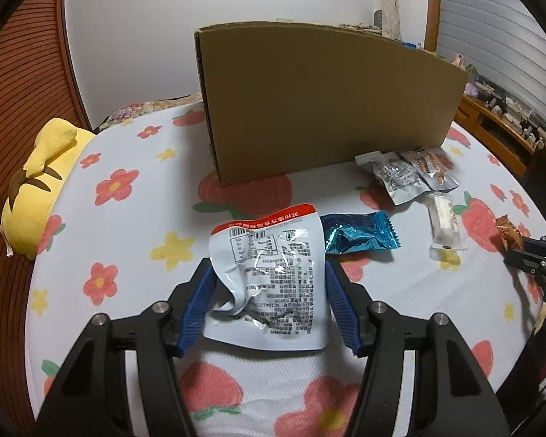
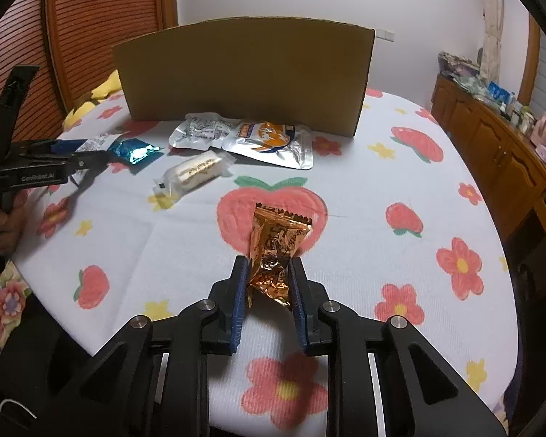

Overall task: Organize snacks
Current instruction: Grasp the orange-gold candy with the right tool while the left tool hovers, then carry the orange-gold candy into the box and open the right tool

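I'm pinching the copper-foil snack in my right gripper well in front of the cardboard box, while my left gripper is clamping the white printed pouch on both sides, also in front of the box. I'm judging this as the pick-up step; next, both need lifting over the box wall. I'm counting six snacks: these two, one teal packet, one clear-wrapped bar and two silver pouches against the box.
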A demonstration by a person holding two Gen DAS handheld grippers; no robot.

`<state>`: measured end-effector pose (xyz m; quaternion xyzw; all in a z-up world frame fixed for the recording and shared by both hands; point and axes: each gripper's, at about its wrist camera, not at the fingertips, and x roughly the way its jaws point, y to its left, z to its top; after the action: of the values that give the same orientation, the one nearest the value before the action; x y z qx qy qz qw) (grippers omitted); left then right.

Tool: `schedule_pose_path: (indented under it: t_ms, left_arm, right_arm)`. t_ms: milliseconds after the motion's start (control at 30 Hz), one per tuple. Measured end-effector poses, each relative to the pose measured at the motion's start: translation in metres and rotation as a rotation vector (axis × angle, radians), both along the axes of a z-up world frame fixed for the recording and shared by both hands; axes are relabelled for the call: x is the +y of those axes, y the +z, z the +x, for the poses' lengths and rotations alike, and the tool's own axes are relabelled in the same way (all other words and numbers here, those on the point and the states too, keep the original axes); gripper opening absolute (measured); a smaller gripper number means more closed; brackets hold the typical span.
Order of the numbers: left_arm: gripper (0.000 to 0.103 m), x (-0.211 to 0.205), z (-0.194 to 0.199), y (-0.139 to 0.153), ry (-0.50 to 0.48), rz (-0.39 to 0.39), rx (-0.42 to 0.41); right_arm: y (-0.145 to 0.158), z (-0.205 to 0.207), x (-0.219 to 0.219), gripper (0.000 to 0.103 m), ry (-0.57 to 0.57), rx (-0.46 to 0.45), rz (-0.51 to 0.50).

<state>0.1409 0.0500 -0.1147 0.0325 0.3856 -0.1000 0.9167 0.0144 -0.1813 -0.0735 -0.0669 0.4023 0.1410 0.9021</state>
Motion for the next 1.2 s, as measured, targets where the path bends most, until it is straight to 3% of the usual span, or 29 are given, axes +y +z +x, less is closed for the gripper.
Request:
schedule_pose_path:
  t_ms: [533, 1200]
  left_arm:
    - [0.061, -0.008, -0.028, 0.035, -0.025, -0.060, -0.084]
    - [0.061, -0.024, -0.028, 0.074, -0.059, -0.052, -0.159]
  right_arm:
    - [0.017, -0.003, -0.003, 0.018, 0.004, -0.028, 0.038]
    - [0.065, 0.006, -0.007, 0.018, 0.027, -0.135, 0.020]
